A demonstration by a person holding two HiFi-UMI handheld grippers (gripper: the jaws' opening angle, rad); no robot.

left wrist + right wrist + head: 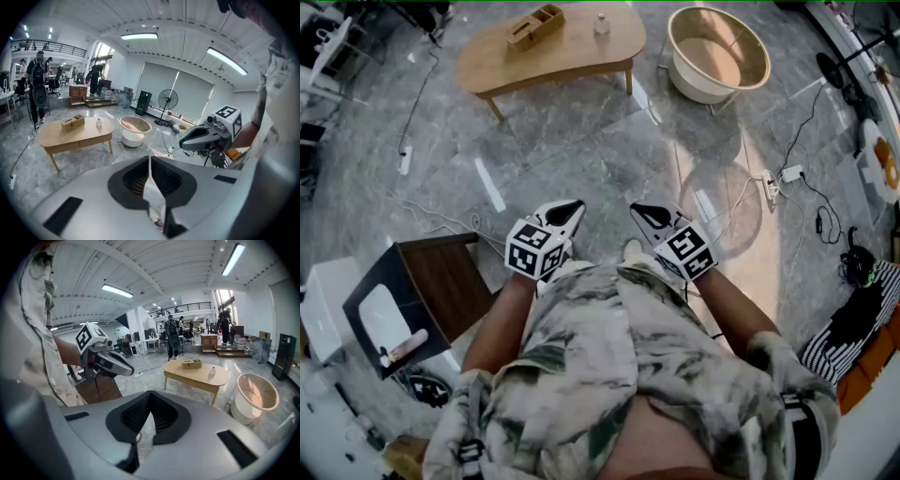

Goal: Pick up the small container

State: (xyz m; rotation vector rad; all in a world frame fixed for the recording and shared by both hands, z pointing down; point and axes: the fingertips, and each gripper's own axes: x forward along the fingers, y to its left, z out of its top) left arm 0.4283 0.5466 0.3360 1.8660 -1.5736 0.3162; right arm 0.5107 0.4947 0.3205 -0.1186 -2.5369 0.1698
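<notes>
both the left claw (pixel 573 205) and right claw (pixel 640 209) are pressed together over the floor (pixel 581 141).

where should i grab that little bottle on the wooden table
The small bottle stands upright, apart from the wooden box. Probably close on its wider body below the narrow top, coming in level from the side away from the box.

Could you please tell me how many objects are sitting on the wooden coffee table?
2: a wooden box near the middle of the table, and the small container beside it, on the side toward the round tub. Nothing seems hidden.
</notes>
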